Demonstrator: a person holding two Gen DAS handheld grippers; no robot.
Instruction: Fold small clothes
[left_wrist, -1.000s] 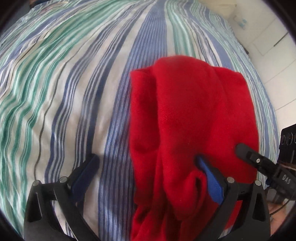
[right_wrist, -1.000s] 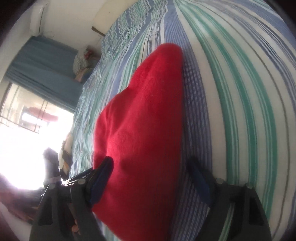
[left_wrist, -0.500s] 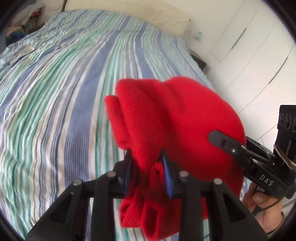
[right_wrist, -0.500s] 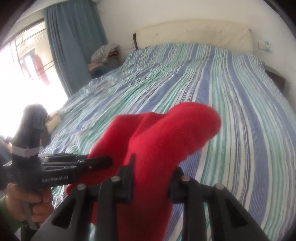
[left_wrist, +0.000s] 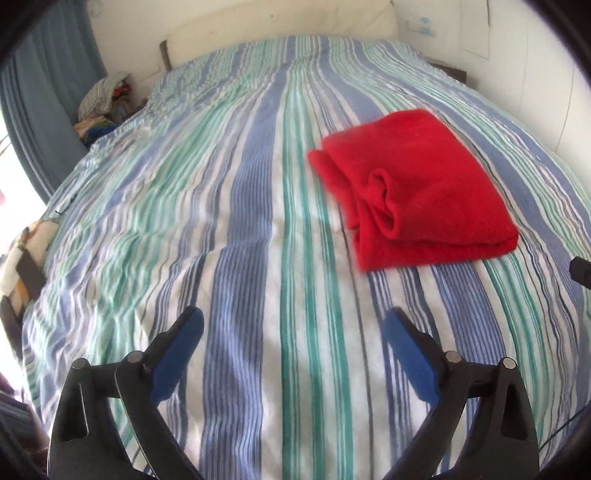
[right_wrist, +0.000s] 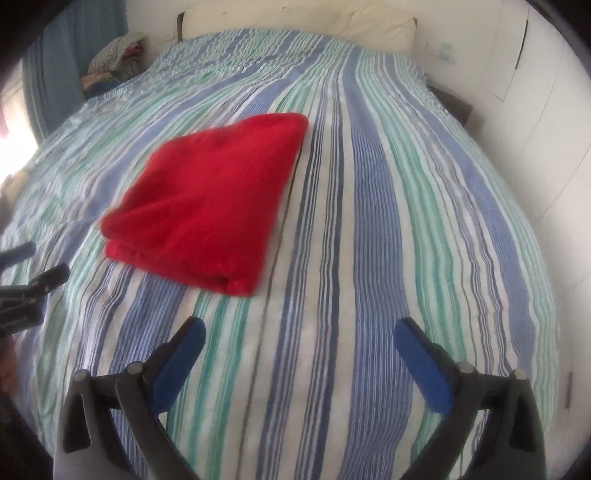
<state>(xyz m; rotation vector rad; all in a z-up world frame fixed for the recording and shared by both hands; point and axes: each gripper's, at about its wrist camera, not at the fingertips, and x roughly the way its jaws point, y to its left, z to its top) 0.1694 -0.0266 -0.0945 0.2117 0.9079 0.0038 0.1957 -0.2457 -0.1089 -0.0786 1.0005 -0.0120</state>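
A red fleece garment (left_wrist: 413, 188) lies folded into a thick rectangle on the striped bed (left_wrist: 240, 221). In the left wrist view it is ahead and to the right; in the right wrist view the garment (right_wrist: 210, 203) is ahead and to the left. My left gripper (left_wrist: 293, 339) is open and empty, held above the bed short of the garment. My right gripper (right_wrist: 301, 347) is open and empty too, also short of it. The left gripper's tips (right_wrist: 33, 277) show at the left edge of the right wrist view.
The bed's striped cover (right_wrist: 388, 221) fills both views. A cream headboard (left_wrist: 295, 22) is at the far end. A pile of clothes (left_wrist: 103, 99) and a blue curtain (left_wrist: 44, 92) are far left. White wardrobe doors (right_wrist: 535, 110) stand on the right.
Both grippers were shut on the raised red garment half a second ago. They have let go and drawn back, and it now lies folded on the bed.
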